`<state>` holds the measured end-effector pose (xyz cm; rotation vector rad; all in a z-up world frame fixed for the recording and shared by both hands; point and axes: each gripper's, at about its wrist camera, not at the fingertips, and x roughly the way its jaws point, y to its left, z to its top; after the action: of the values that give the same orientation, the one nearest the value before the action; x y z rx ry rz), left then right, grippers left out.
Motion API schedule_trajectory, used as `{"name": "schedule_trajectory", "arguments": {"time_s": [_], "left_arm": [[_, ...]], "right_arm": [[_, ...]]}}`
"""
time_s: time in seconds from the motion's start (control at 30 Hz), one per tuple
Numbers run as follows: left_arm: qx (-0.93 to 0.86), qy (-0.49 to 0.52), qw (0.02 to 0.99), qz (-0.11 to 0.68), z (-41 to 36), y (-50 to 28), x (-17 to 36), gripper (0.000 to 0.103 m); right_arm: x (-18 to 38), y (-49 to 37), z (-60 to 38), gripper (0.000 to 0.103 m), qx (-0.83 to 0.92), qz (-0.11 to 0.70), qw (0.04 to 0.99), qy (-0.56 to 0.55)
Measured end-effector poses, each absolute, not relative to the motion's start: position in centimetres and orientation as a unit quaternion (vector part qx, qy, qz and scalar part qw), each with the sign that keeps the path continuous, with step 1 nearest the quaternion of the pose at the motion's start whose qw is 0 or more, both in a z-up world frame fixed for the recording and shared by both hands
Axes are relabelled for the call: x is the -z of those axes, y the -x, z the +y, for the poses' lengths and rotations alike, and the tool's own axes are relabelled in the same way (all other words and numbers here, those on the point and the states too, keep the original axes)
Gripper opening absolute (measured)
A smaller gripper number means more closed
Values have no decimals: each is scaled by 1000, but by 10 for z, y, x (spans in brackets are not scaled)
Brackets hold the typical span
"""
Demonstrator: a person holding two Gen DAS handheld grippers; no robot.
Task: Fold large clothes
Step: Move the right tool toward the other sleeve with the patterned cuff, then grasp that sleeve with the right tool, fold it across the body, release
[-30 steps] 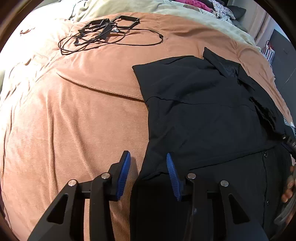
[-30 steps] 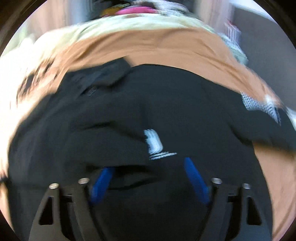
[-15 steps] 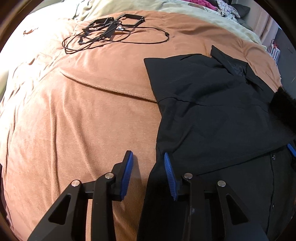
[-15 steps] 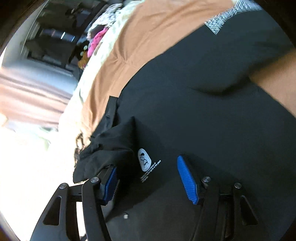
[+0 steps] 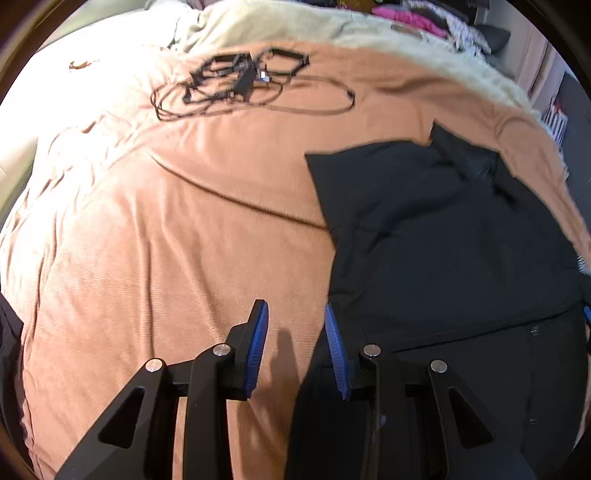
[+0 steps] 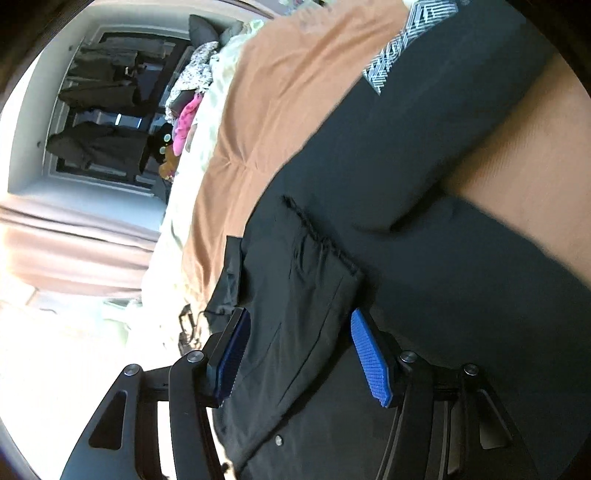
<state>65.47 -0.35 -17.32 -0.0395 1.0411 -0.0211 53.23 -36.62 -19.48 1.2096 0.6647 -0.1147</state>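
Observation:
A large black button shirt [image 5: 443, 240] lies spread on the right part of an orange-brown blanket [image 5: 166, 240]. My left gripper [image 5: 295, 347] hovers at the shirt's left edge. Its jaws are closing, with only blanket between them and the right pad [image 5: 334, 350] at the shirt's edge. In the right wrist view the black shirt [image 6: 461, 240] fills the frame, seen rolled on its side. A folded flap [image 6: 303, 288] with a frayed end lies between the pads of my right gripper [image 6: 299, 354]. Those jaws are closing but still stand wide around the flap.
A tangle of black cables and frames [image 5: 240, 85] lies at the blanket's far side. Pale green bedding [image 5: 332, 26] and a heap of coloured clothes [image 5: 413, 18] sit beyond. A patterned black-and-white cloth [image 6: 399, 48] peeks from under the shirt. Dark garments hang in a wardrobe [image 6: 103, 92].
The left gripper has slid left off the shirt's edge and risen a little, its jaws narrowing. The right gripper has rolled strongly and swung sideways, and a shirt flap now lies between its pads.

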Motion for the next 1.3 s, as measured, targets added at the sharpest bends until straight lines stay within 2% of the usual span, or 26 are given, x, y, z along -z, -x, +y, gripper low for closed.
{"name": "schedule_trajectory", "arguments": {"time_s": [0.23, 0.43, 0.47, 0.53, 0.6, 0.67, 0.8, 0.93, 0.97, 1.0, 1.03, 1.07, 1.1, 1.3], "left_arm": [[33, 38, 876, 479, -24, -624, 139, 33], [55, 88, 873, 476, -43, -608, 131, 34], [54, 93, 873, 476, -47, -607, 130, 38], [54, 102, 874, 471, -56, -602, 130, 53], [55, 110, 878, 463, -64, -597, 129, 73], [63, 111, 878, 461, -72, -596, 130, 80], [75, 102, 878, 462, -91, -592, 136, 80], [77, 95, 873, 473, -102, -594, 145, 80], [76, 96, 871, 476, -103, -594, 146, 80], [75, 101, 869, 479, -103, -594, 148, 80], [76, 105, 867, 481, -103, -593, 148, 80], [78, 110, 865, 484, -102, -592, 147, 80], [79, 112, 864, 484, -100, -590, 144, 80], [55, 115, 876, 466, -81, -582, 138, 80]], "right_arm": [[160, -500, -405, 59, 102, 287, 801, -516], [162, -460, -462, 59, 162, 263, 793, -525], [163, -451, -472, 59, 175, 256, 790, -528], [165, -435, -488, 59, 197, 245, 784, -536], [170, -419, -502, 59, 210, 234, 775, -548], [175, -405, -519, 59, 220, 220, 766, -563], [177, -383, -551, 51, 234, 203, 766, -563], [181, -376, -572, 51, 246, 196, 765, -561], [186, -370, -573, 46, 248, 198, 762, -564], [191, -372, -575, 34, 246, 195, 758, -573], [196, -372, -576, 27, 239, 191, 753, -582], [200, -372, -577, 12, 233, 185, 751, -590], [201, -371, -576, 7, 231, 180, 752, -591], [167, -376, -559, 4, 208, 138, 795, -552]]}}
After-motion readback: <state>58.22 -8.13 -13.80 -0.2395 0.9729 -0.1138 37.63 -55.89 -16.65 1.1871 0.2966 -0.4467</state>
